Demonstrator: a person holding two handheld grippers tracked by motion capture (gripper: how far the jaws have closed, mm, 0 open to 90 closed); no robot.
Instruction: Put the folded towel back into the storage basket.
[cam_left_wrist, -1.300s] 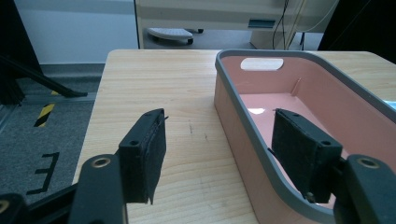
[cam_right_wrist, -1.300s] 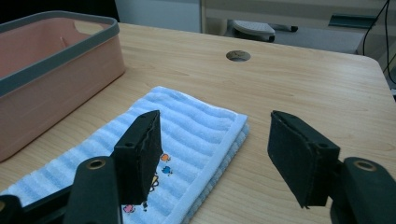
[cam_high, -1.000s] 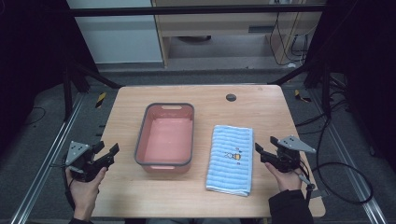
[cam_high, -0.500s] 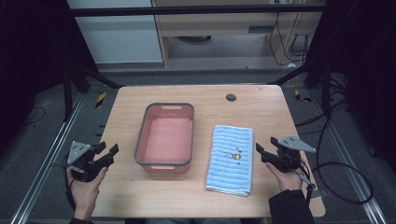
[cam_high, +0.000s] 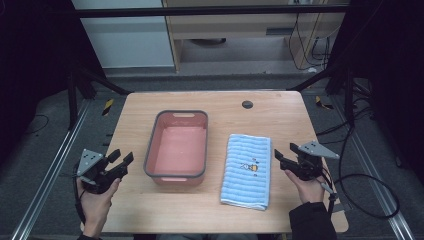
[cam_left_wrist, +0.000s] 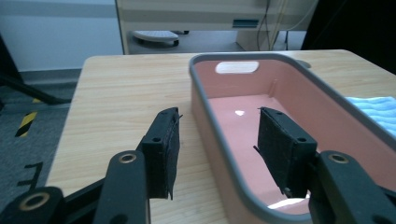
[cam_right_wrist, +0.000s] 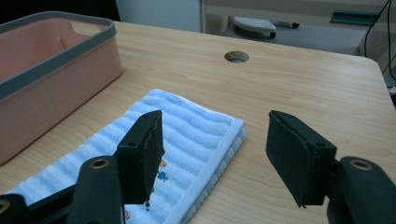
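Wooden table (cam_high: 220, 102) is seen from above, long axis running 9 to 3 o'clock, with a round cable hole (cam_high: 247, 104) near its 12 o'clock edge.

Pink plastic basin (cam_high: 177, 147) with grey rim is set slightly to 9 o'clock of table centre; its long axis runs 12 to 6 o'clock, opening faces up, and a handle cutout is seen at its 12 o'clock end. Nothing is seen inside it.

Blue striped towel (cam_high: 248, 170) is laid flat, folded, just at 3 o'clock of the basin but apart from it. Its long axis runs 12 to 6 o'clock, tilted slightly, and a small cartoon print is seen near its middle.

Left gripper (cam_high: 121, 161) is held at the table's 9 o'clock edge, at 9 o'clock of the basin, pointed toward 2 o'clock. Its jaws stand apart and have just been closing; in the left gripper view the basin's near corner wall is framed between the pads (cam_left_wrist: 163, 149), and contact is not seen.

Right gripper (cam_high: 285, 154) is held at 3 o'clock of the towel, pointed toward 9 o'clock, near the towel's edge. Its jaws stand wide apart and have just been closing a little; in the right gripper view the towel's corner and bare wood lie beyond the gap, nothing gripped.
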